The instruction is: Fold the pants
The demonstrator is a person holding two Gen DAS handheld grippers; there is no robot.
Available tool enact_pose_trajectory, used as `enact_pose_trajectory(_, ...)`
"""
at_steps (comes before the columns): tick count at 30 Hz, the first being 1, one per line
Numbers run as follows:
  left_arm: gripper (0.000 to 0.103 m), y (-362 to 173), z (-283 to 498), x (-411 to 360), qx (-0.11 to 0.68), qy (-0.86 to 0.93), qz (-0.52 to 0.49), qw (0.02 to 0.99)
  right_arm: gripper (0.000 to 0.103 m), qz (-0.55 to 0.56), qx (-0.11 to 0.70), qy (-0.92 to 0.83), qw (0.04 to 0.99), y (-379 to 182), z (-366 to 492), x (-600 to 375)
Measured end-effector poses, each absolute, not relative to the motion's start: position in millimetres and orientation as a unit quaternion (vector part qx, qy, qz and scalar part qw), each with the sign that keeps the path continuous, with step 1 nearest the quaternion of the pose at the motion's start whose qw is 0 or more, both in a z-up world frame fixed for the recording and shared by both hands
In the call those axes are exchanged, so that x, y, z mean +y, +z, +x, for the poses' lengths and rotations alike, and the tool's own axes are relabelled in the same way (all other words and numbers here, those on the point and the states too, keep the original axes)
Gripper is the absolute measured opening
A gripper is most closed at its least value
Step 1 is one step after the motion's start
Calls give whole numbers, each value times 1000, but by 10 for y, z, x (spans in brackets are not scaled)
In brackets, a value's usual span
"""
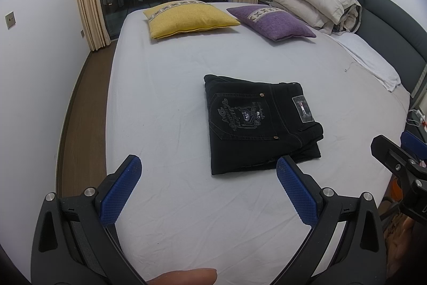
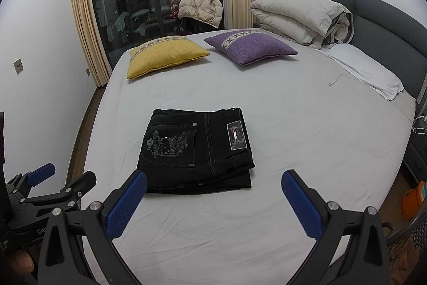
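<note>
Pants folded at 12 o'clock on bed; thick floppy denim, grab stacked edges. Both jaws spread, empty.

Folded pants lie on the middle of a bed. Behind them, toward the far edge, two cushions sit side by side. A rolled duvet rests to their right, against the headboard. The left gripper and right gripper hover before the pants, both spread wide, apart from the fabric.
</note>
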State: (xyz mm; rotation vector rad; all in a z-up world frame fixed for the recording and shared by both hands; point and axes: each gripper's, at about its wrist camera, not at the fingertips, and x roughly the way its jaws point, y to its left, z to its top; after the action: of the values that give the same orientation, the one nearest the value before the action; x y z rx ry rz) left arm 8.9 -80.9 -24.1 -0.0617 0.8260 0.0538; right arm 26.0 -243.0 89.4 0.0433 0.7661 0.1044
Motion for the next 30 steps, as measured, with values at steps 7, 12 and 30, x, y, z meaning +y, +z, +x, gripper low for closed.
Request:
enact_pose_trajectory(7,103,-241,91,-810,401,26,-30,915,103,21,374,51,926,898,255,-2434)
enact_pose_trajectory(12,103,-240,91,-809,401,26,-30,915,103,22,374,51,926,895,240,-2427)
enact_pose_trajectory(30,103,-294,95,-814,401,20,-44,915,103,22,376,51,925,843,194,-2417)
